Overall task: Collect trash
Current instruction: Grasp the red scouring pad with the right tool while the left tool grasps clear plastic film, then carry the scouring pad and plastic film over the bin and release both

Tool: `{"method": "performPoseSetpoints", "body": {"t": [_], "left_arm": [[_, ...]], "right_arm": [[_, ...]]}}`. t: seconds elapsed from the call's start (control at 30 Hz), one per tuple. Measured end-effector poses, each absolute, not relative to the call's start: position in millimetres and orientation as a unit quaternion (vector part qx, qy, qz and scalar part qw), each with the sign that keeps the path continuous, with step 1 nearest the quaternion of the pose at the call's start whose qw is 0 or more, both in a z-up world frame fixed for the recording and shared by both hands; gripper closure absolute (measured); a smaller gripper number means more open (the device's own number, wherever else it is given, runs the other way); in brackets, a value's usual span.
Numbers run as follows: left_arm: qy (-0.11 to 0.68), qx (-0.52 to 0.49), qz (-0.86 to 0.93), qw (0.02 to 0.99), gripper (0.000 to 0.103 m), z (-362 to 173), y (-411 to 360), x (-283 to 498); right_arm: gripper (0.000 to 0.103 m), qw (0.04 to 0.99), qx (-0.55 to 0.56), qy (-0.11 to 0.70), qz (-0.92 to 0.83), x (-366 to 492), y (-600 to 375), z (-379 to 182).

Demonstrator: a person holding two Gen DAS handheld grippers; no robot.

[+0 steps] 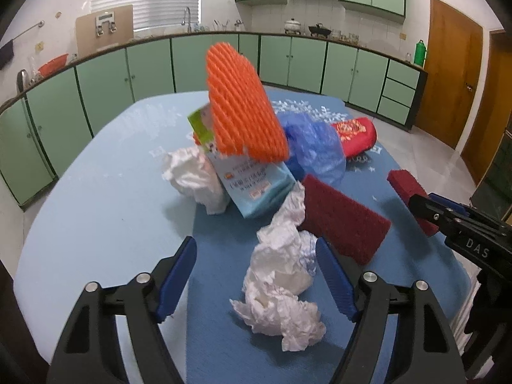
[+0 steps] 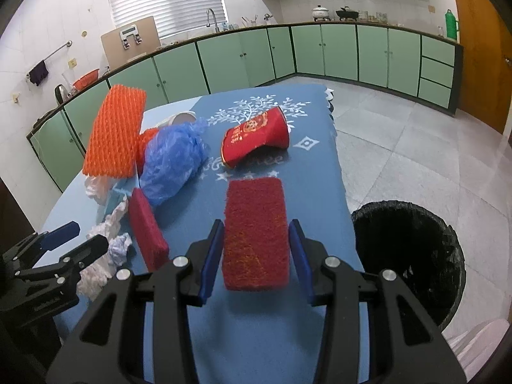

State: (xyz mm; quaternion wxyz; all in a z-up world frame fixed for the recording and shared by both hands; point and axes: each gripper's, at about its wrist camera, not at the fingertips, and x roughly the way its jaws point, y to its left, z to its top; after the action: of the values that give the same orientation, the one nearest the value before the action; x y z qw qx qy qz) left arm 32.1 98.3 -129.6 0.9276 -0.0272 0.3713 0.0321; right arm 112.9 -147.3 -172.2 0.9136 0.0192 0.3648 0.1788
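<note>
Trash lies on a blue table (image 1: 96, 211). My left gripper (image 1: 256, 278) is open around a crumpled white tissue (image 1: 278, 288) lying on the cloth. My right gripper (image 2: 256, 256) is shut on a dark red scouring pad (image 2: 256, 233), held above the table; the right gripper also shows at the right of the left wrist view (image 1: 425, 204). A second red pad (image 1: 342, 217) lies flat. Behind are an orange foam net (image 1: 243, 105), a blue plastic bag (image 1: 316, 147), a red paper cup (image 1: 355, 134), a light blue packet (image 1: 256, 188) and another tissue (image 1: 192, 176).
A bin with a black liner (image 2: 412, 256) stands on the tiled floor right of the table. Green kitchen cabinets (image 2: 256, 57) run along the back walls. A brown door (image 1: 451, 83) is at the far right.
</note>
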Motion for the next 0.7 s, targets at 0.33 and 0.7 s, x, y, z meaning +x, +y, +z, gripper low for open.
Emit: {"method": "performPoseSetpoints", "body": {"t": [0.33, 0.7], "left_arm": [[0.392, -0.030, 0.003, 0.920, 0.086, -140, 89, 33], [0.353, -0.039, -0.003, 0.935, 0.096, -107, 88, 26]], "right_arm": [[0.063, 0.916, 0.019, 0.358, 0.179, 111, -148, -168], [0.063, 0.925, 0.023, 0.333, 0.179, 103, -156, -146]]}}
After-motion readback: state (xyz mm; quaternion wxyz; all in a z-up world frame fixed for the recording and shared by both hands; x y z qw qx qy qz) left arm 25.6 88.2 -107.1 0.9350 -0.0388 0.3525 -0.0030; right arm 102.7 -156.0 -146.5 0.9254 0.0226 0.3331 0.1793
